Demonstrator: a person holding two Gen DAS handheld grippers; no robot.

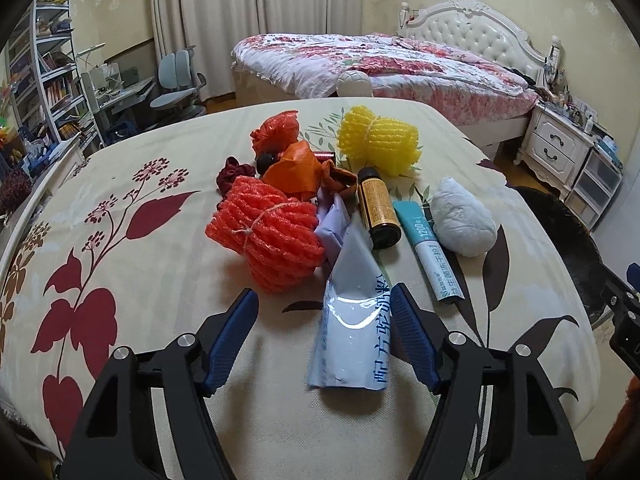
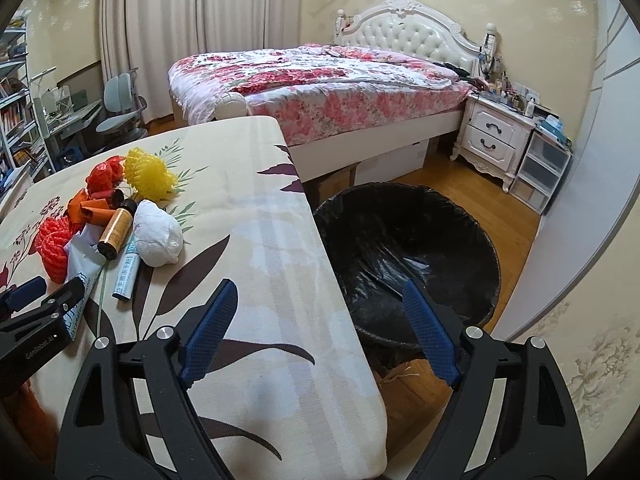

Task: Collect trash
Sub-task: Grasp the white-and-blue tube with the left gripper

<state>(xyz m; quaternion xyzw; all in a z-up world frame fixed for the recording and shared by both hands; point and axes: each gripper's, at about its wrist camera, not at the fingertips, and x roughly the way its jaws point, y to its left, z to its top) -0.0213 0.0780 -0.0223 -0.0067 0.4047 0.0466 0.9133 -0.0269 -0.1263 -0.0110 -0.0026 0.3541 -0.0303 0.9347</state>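
Your left claw [image 1: 324,312] sits low, spread wide around the pale blue packet [image 1: 348,320], not clamped. Your right claw [image 2: 316,308] hangs released, straddling surface [image 2: 280,240] edge and bin [image 2: 408,232].

On the tabletop [image 1: 140,240] lie three foam nets: one orange-red foam net [image 1: 266,236], one yellow foam net [image 1: 378,142], one red foam net [image 1: 276,132]. One brown bottle [image 1: 378,210], one white wad [image 1: 462,218], one teal-and-white tube [image 1: 428,248], one pale blue packet [image 1: 350,312]. One black-lined bin [image 2: 412,248] stands on the floor.

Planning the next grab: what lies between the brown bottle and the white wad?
A teal-and-white tube lies between the brown bottle and white wad, seen in both wrist views.
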